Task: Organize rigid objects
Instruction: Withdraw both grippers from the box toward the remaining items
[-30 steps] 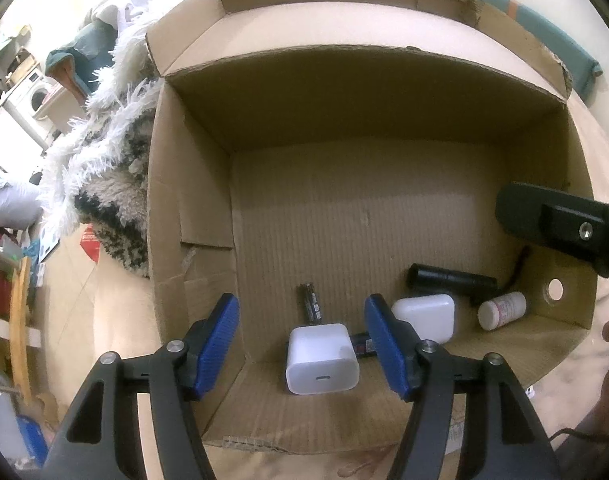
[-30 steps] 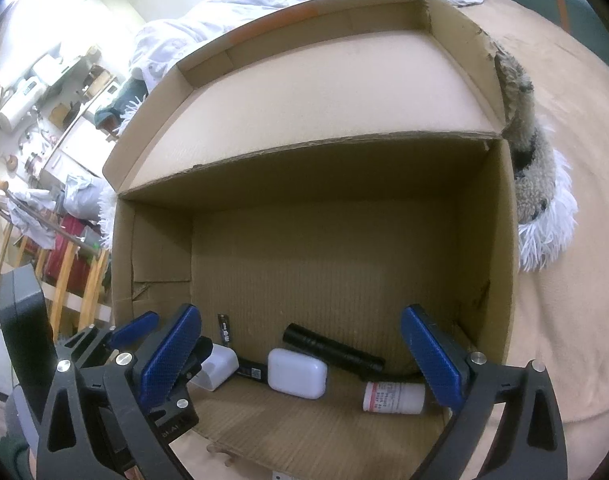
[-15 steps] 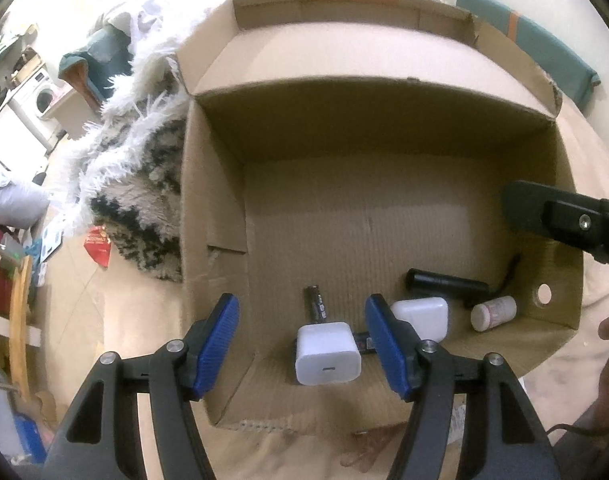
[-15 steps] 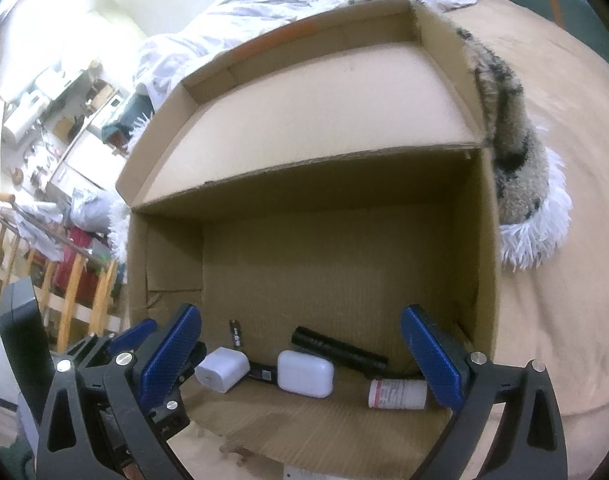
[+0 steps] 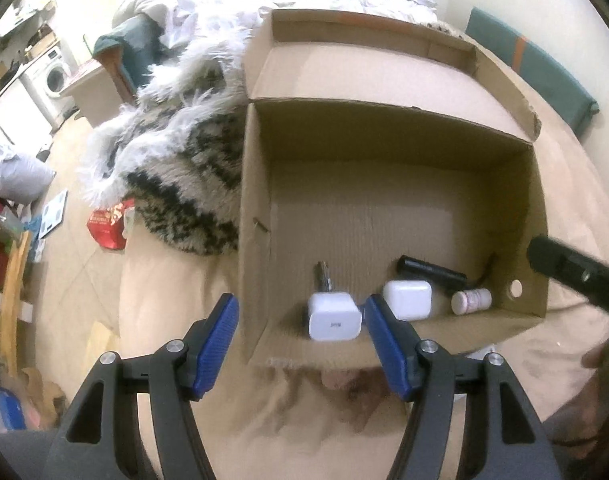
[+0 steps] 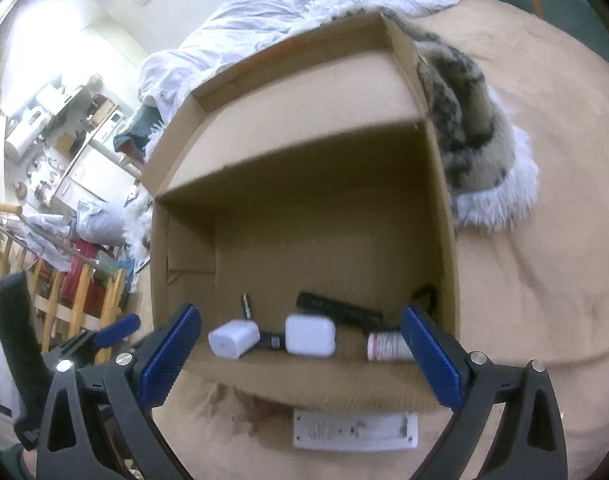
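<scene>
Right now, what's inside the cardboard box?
In the cardboard box: white charger, white case, black flashlight, pill bottle, small dark stick. Another dark item lies mostly hidden between charger and case.

Looked steeply down from near and above into the open cardboard box [image 5: 256,184], left view from its left, right view further right; shared its floor.

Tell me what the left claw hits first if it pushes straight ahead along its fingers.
Probably the white charger just inside the box, which sits centred between the open left claw fingers. Depth is unclear; the box's near edge may come first.
</scene>
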`<act>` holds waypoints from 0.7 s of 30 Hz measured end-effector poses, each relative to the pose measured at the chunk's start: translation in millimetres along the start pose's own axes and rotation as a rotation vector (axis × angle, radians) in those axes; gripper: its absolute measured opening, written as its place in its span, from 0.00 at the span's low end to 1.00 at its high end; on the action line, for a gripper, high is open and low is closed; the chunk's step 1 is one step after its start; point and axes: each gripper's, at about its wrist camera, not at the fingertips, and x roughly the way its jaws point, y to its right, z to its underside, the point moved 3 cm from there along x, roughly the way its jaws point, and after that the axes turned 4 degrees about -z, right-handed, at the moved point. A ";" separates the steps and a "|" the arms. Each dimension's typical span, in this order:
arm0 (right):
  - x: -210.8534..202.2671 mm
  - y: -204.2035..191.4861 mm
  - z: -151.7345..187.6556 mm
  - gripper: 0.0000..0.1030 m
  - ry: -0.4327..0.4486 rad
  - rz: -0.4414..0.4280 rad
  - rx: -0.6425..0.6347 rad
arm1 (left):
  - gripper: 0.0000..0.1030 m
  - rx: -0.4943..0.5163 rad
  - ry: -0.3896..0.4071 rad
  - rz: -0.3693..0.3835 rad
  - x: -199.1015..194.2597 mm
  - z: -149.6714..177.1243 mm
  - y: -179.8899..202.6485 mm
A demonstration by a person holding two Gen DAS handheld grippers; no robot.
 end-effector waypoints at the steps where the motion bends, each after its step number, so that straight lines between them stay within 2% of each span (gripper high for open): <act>1: 1.0 0.6 4.6 1.00 -0.013 -0.001 0.008 | 0.61 -0.008 0.001 0.002 -3.3 3.2 -2.8; 7: -0.4 -1.5 38.2 1.00 -0.074 -0.022 0.050 | 0.64 -0.094 -0.011 0.007 -12.6 29.0 -27.4; 13: -10.2 -1.5 65.6 1.00 -0.083 -0.013 0.061 | 0.64 -0.127 -0.057 0.002 -8.3 55.1 -43.2; 21: -6.8 18.1 93.4 1.00 -0.127 -0.010 0.159 | 0.64 -0.171 -0.103 0.006 4.3 69.0 -48.3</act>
